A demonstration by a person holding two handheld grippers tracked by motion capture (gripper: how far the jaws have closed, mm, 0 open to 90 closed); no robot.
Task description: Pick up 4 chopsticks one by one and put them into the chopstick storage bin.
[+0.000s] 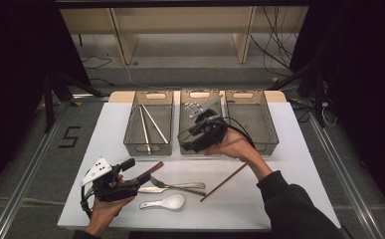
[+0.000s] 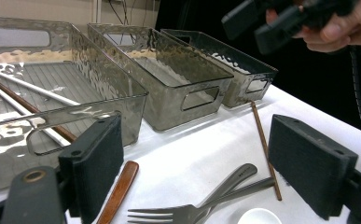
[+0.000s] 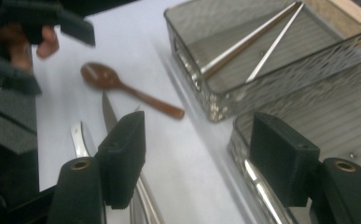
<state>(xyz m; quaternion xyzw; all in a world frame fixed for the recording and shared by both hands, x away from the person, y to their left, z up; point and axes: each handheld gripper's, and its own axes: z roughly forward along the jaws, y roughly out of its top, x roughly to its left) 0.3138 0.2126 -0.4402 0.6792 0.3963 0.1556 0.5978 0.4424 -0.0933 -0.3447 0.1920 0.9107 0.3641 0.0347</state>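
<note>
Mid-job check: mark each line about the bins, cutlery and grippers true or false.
1. The left clear plastic bin holds chopsticks. True.
2. The white ceramic spoon lies in the middle bin. False: it lies on the white table.
3. The right gripper grips a fork. False: its jaws stand open and empty above the middle bin.
4. A single brown chopstick lies on the table. True.
5. The left gripper is shut. False: open, nothing between its jaws.
</note>
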